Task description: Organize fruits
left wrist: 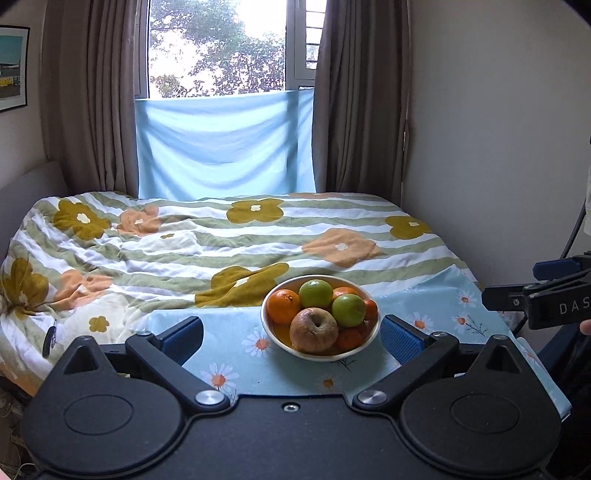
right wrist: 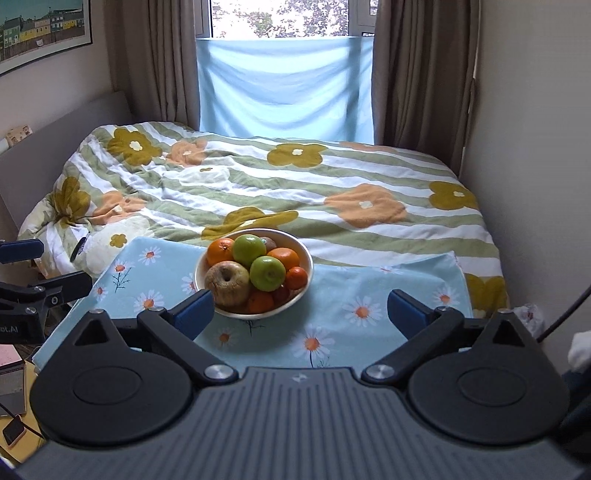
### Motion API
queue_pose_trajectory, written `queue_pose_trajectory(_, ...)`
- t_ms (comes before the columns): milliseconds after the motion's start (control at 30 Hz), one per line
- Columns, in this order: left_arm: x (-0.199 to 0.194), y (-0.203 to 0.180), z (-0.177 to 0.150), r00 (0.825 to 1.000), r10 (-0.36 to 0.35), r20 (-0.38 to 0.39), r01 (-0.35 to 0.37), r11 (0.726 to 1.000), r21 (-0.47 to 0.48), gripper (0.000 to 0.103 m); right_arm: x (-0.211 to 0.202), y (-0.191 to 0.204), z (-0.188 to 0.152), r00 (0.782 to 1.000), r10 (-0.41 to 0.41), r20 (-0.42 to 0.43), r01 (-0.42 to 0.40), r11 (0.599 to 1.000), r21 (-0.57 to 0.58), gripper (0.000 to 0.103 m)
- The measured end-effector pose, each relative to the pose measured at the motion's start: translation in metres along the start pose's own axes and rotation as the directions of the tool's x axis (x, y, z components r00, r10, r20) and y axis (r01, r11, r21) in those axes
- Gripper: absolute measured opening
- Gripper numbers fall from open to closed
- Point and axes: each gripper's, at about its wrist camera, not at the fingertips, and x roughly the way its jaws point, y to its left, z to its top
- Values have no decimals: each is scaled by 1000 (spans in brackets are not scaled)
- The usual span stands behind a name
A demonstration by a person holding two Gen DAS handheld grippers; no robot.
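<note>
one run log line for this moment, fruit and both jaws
fruit: all in bowl on daisy cloth | left gripper: jaws open, empty | right gripper: jaws open, empty

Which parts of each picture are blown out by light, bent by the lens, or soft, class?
Left wrist view: the window is overexposed to near white, the curtains bow outward from fisheye distortion, and the corners darken. Right wrist view: the window glares less, the wall picture curves, and the bowl of fruit looks sharp while the bedspread is evenly lit.
</note>
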Motion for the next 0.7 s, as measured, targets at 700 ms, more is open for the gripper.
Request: queue_pose_trajectory(700,-36,-22,-29,995,95,-5,-96,995,-31,103,-47,-6,-50,995,-102,-10,103,991,91,103)
